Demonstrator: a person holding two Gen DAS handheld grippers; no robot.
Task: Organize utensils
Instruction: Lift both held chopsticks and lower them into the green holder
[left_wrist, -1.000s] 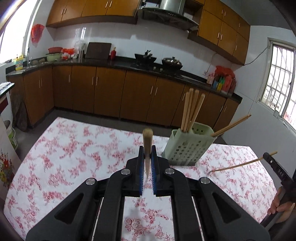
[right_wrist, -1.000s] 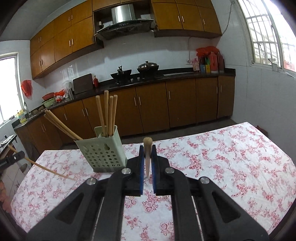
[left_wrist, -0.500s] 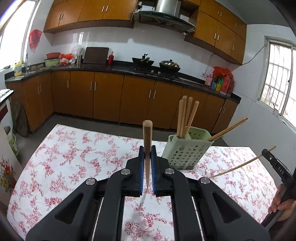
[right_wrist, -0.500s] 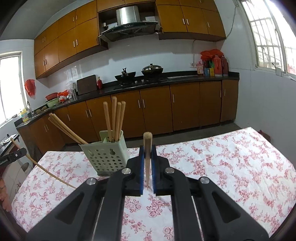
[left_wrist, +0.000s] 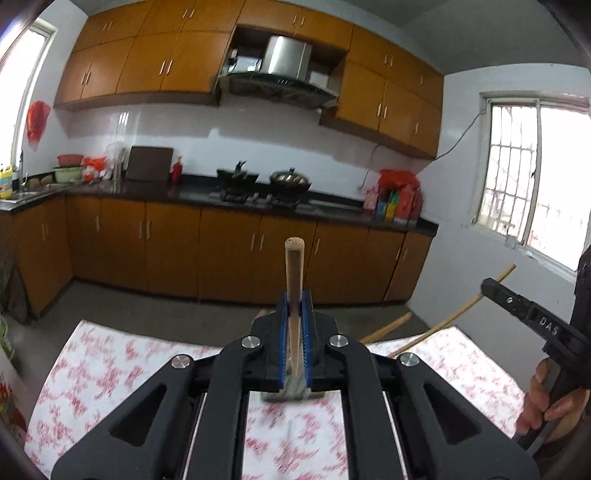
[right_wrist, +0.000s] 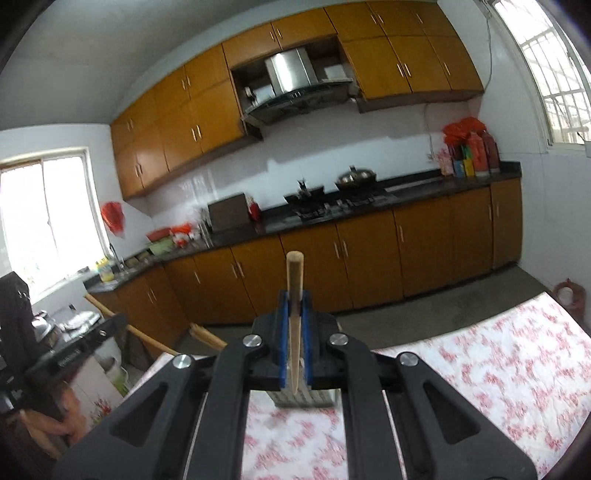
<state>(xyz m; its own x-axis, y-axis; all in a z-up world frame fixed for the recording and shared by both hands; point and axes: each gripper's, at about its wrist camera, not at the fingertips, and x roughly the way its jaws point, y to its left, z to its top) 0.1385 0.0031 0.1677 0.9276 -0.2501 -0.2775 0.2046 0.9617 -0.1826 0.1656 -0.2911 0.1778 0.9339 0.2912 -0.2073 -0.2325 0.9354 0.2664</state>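
Observation:
In the left wrist view my left gripper (left_wrist: 294, 295) is shut on an upright wooden chopstick (left_wrist: 294, 258), held between the blue pads. The green perforated basket (left_wrist: 291, 391) is almost wholly hidden behind the fingers; a leaning chopstick tip (left_wrist: 388, 326) pokes out beside them. At the right, a hand (left_wrist: 550, 406) holds the right gripper, which clamps a slanted chopstick (left_wrist: 458, 314). In the right wrist view my right gripper (right_wrist: 294, 295) is shut on its own upright chopstick (right_wrist: 294, 273). Only the basket's base (right_wrist: 303, 397) shows below the fingers. The left gripper's chopstick (right_wrist: 147, 339) slants at the left.
The table wears a white cloth with red flowers (left_wrist: 110, 362) (right_wrist: 498, 354). Beyond its far edge are bare floor and brown kitchen cabinets (left_wrist: 229, 251). A counter with pots (left_wrist: 288, 181) and bottles runs along the wall. A window (left_wrist: 535, 184) is at the right.
Both grippers have risen with their chopsticks and both views have tilted up. The basket, earlier beside the fingers, has slid behind them in both views. The table has sunk low in frame.

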